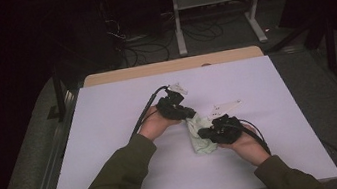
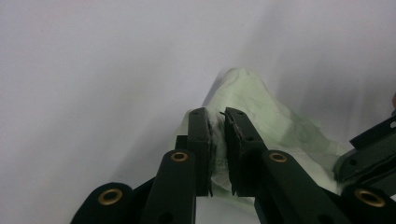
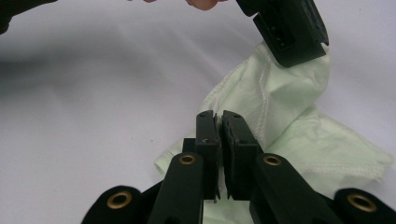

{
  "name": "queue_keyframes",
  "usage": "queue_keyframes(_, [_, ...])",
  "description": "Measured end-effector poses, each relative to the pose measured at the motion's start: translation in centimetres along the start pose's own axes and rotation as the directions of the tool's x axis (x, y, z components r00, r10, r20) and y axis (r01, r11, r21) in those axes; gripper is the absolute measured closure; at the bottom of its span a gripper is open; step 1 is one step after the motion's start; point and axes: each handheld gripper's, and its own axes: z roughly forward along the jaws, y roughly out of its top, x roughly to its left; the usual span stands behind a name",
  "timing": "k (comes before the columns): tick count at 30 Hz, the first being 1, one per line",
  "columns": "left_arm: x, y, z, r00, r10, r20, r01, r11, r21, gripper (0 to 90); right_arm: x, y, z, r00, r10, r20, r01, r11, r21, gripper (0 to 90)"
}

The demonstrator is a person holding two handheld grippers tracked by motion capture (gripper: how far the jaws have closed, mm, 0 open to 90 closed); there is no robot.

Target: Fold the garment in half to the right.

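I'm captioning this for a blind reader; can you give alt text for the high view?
Two hands hold black grippers, left gripper and right gripper, both shut on a crumpled pale green cloth on a white table.

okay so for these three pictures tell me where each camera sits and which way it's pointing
High view: fixed above the person's side, looking forward and down on the white table; both forearms, left tongs and right tongs meet at a pale green cloth.
Left gripper view: rides on the left tongs, looking along its black jaws, shut on the cloth.
Right gripper view: rides on the right tongs, looking along its jaws, shut on the cloth.
Shared: each gripper view also catches the other tongs at the same cloth.
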Motion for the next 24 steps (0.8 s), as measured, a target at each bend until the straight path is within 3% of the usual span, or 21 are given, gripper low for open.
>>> queue_keyframes(24, [-0.9, 1.9, 2.7, 0.9998, 0.009, 0.016, -0.010, 0.9999, 0.011, 80.7, -1.4, -1.6, -1.3, 0.9995, 0.025, 0.020, -0.026, 0.999, 0.019, 84.1])
